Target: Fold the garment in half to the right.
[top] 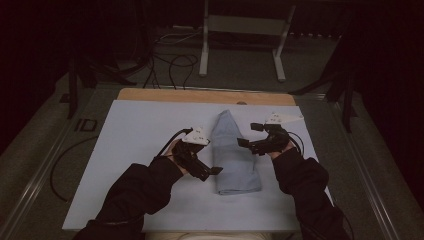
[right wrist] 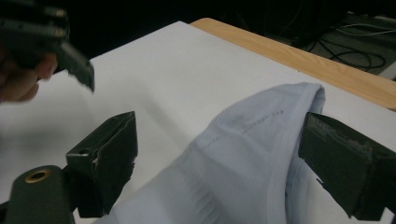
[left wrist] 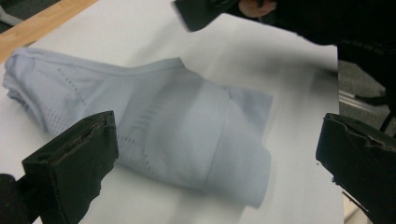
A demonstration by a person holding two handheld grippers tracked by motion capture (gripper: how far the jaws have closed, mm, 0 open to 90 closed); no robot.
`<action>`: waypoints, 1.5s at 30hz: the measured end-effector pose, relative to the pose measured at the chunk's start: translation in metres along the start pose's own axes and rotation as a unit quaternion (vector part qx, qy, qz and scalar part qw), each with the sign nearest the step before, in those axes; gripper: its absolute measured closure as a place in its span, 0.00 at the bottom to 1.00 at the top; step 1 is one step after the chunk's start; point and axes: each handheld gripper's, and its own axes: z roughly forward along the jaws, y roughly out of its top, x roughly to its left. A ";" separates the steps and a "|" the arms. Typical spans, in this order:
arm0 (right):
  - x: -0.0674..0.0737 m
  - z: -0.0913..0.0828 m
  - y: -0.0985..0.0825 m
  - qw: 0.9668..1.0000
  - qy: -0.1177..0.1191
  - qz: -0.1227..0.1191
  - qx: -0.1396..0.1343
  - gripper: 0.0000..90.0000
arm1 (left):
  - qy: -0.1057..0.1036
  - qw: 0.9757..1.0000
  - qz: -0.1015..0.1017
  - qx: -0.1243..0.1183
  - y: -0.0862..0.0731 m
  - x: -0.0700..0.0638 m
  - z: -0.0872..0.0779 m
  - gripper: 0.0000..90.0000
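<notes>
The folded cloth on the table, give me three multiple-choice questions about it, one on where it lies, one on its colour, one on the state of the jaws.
1. Where does the folded cloth lie?
A. between the two grippers
B. on the floor
C. draped over the table's far edge

2. What colour is the cloth?
A. red
B. pale blue
C. black

3. How do the left gripper jaws stand?
A. shut on the cloth
B. shut on a cable
C. wide open, nothing held

Answers: 1 A, the high view shows it on the white mat between both grippers. 2 B, all views show pale blue fabric. 3 C, the left gripper view shows the jaws far apart, off the cloth.
</notes>
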 end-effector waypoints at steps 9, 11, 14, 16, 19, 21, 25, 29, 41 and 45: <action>0.013 -0.015 -0.021 1.000 -0.002 -0.012 0.000 0.11 | -0.004 1.000 0.005 -0.008 -0.014 0.003 -0.015 0.00; 0.016 -0.019 -0.027 1.000 -0.005 -0.012 -0.001 0.11 | -0.005 1.000 0.005 -0.007 -0.021 0.004 -0.018 0.00; 0.019 -0.023 -0.042 1.000 -0.005 -0.003 -0.004 0.11 | 0.003 1.000 0.006 -0.007 -0.032 0.005 -0.025 0.00; 0.022 -0.025 -0.049 1.000 -0.003 -0.002 0.000 0.11 | 0.007 1.000 0.003 -0.010 -0.042 0.007 -0.033 0.00; 0.024 -0.026 -0.056 1.000 -0.003 -0.003 0.004 0.11 | 0.013 1.000 -0.001 -0.012 -0.051 0.008 -0.040 0.00; 0.026 -0.028 -0.061 1.000 -0.002 -0.001 0.008 0.11 | 0.018 1.000 -0.002 -0.011 -0.057 0.009 -0.046 0.00; 0.028 -0.030 -0.073 1.000 -0.002 0.007 0.013 0.11 | 0.028 1.000 -0.005 -0.012 -0.074 0.011 -0.058 0.00; 0.033 -0.036 -0.082 1.000 -0.006 0.008 0.011 0.11 | 0.038 0.999 -0.020 -0.008 -0.093 0.013 -0.068 0.00; 0.038 -0.050 -0.110 1.000 -0.021 0.006 0.017 0.11 | 0.075 0.995 -0.066 0.002 -0.144 0.017 -0.087 0.00; 0.037 -0.056 -0.118 1.000 -0.021 0.012 0.015 0.11 | 0.083 0.993 -0.087 -0.004 -0.160 0.020 -0.090 0.00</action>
